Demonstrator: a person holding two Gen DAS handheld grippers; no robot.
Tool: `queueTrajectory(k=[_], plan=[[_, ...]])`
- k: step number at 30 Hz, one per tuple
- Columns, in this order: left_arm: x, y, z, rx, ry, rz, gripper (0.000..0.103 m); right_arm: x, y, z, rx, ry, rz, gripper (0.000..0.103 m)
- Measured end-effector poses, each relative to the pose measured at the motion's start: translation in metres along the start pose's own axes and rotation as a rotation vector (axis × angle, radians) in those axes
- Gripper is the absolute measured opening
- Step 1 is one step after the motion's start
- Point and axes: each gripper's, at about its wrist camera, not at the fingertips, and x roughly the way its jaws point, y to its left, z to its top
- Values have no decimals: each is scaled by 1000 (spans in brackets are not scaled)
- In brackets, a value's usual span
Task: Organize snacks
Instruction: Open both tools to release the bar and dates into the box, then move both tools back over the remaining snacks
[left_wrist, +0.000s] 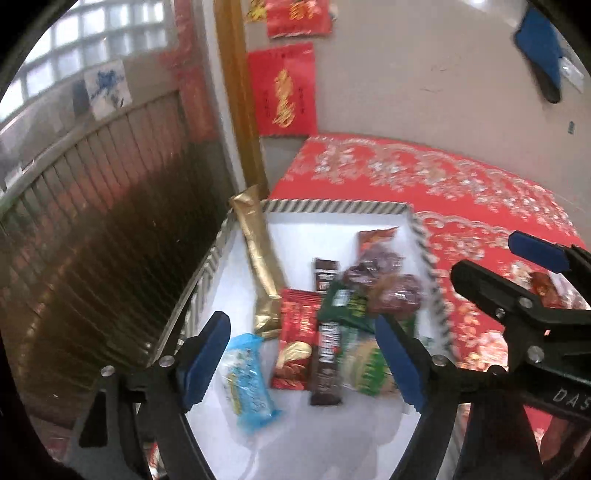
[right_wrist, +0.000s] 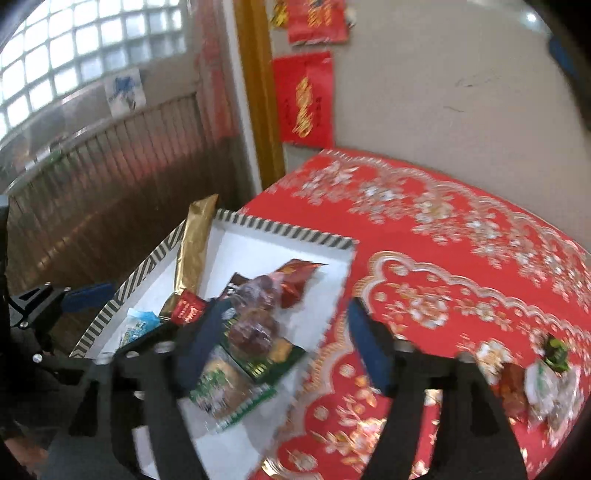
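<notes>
A white tray with a striped rim (left_wrist: 332, 206) (right_wrist: 288, 230) holds several snacks: a gold packet (left_wrist: 260, 258) leaning on its left wall, a blue packet (left_wrist: 247, 384), a red packet (left_wrist: 295, 339), a brown bar (left_wrist: 327, 365), green packets (left_wrist: 347, 306) and dark red sweets (left_wrist: 395, 291). My left gripper (left_wrist: 303, 362) is open and empty above the tray's near end. My right gripper (right_wrist: 284, 347) is open and empty over the tray's right rim; it also shows in the left wrist view (left_wrist: 517, 273). Loose sweets (right_wrist: 543, 380) lie on the table at the right.
The tray sits on a round table with a red floral cloth (right_wrist: 443, 229). A beige wall (left_wrist: 424, 74) with red paper signs stands behind. A brown slatted partition (left_wrist: 110, 203) and a wooden post (left_wrist: 236, 92) are at the left.
</notes>
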Motion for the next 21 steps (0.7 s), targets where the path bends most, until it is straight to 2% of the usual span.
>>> queueTrajectory(k=[3,10,12,17,21], plan=[[-14,-22,-3,23,-5,-47,83,-22,-16,-9,10,-27,-25,85],[-35,-83,-8,59,19,-178,84,-66,-76,-32,81,8,-40,85],[-36,-103,-7,69,35,-211,84,-79,-96,-39,83,16,-69,85],[-35,-145,-3,103,37,-221,84,-97,-149,-46,115,47,-82,85],[-29,-161,0,116,49,-226,84,-81,-187,-38,141,87,-67,85]])
